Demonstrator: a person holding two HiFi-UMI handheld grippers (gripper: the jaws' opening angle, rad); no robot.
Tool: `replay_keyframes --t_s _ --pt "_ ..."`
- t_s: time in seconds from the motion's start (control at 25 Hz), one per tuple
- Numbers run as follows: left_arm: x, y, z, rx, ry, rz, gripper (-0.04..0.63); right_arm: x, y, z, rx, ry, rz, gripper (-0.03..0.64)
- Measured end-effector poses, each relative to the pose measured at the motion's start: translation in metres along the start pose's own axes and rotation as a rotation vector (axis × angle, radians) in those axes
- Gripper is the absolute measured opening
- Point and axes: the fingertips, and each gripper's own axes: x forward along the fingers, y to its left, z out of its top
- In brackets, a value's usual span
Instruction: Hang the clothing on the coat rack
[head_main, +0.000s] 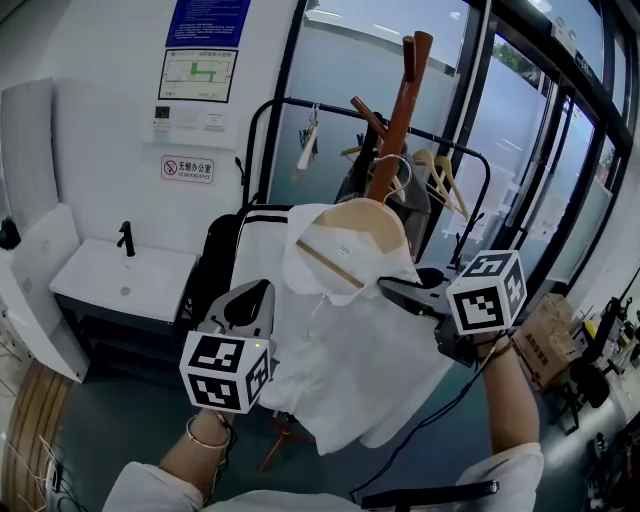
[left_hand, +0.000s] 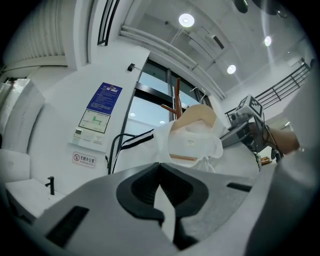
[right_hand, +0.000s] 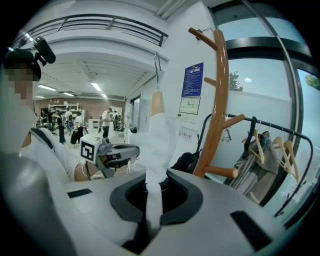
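A white shirt (head_main: 350, 350) hangs on a wooden hanger (head_main: 350, 225), held up in front of the brown wooden coat rack (head_main: 398, 120). My right gripper (head_main: 392, 290) is shut on the shirt's shoulder cloth, which runs up out of its jaws (right_hand: 152, 187) in the right gripper view. There the hanger's metal hook (right_hand: 157, 65) stands left of the rack's pole (right_hand: 220, 100), apart from its pegs. My left gripper (head_main: 262, 292) sits at the shirt's left edge. Its jaws (left_hand: 160, 167) meet at the tips with no cloth showing beyond them.
A black garment rail (head_main: 455, 150) with empty hangers and dark clothes stands behind the rack, against a glass wall. A white sink counter (head_main: 120, 275) is at the left, and a black bag (head_main: 215, 260) beside it. A cardboard box (head_main: 550, 330) lies at the right.
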Motion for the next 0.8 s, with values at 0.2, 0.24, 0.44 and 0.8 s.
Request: replay_keyframes --t_s 0.2,0.24,0.44,0.8 --pt "0.003 -0.005 0.016 0.027 -0.02 -0.006 0.008 -0.01 -0.004 0.016 0.004 -0.005 -0.008 0.028" --pt "0.004 -0.007 0.019 0.032 -0.024 -0.01 0.008 -0.012 -0.004 0.019 0.007 -0.003 -0.007 0.028" --pt "0.013 -0.02 0.038 0.068 -0.046 -0.039 0.008 -0.019 -0.012 0.034 0.016 -0.001 -0.003 0.028" --pt "0.034 -0.022 0.068 0.083 -0.052 -0.043 0.008 -0.023 -0.025 0.065 0.02 0.012 -0.001 0.028"
